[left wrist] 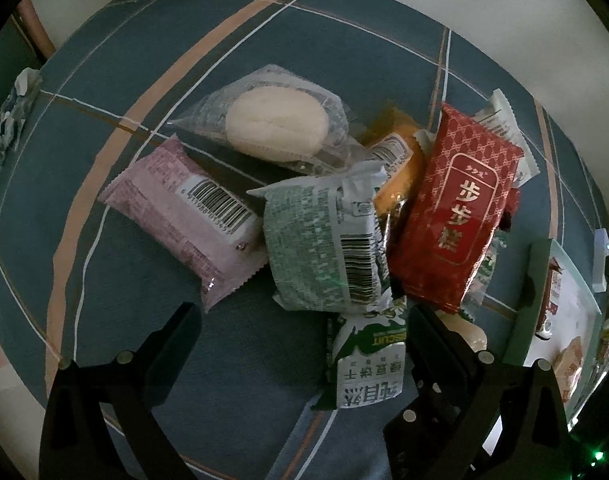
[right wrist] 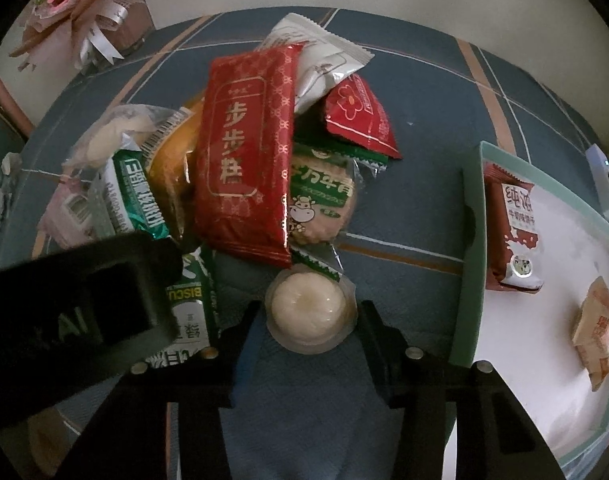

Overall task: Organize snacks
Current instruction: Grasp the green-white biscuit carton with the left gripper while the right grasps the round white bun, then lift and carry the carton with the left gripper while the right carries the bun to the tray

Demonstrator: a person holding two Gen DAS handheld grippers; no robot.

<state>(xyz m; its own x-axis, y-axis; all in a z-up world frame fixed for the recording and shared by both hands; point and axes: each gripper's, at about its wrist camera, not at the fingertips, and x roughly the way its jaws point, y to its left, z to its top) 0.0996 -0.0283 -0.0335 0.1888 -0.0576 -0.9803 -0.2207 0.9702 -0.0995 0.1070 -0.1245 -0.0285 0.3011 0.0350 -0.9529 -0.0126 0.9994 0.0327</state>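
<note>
Snack heap on blue plaid counter (left wrist: 264, 40). Right tongs (right wrist: 310, 320) closed on round white pastry cup (right wrist: 310, 314), at six o'clock of the heap, below red packet (right wrist: 244, 152). Left tongs (left wrist: 300, 344) open, gripping nothing, green-and-white biscuit pack (left wrist: 364, 364) lying between the fingers (left wrist: 176, 340). Pink packet (left wrist: 184, 208) at nine o'clock of the heap in the left wrist view, clear-wrapped bun (left wrist: 276, 126) at twelve. Mint tray (right wrist: 470, 240) at three o'clock of the heap, holding brown milk-biscuit packet (right wrist: 514, 236) and orange packet (right wrist: 598, 336).
</note>
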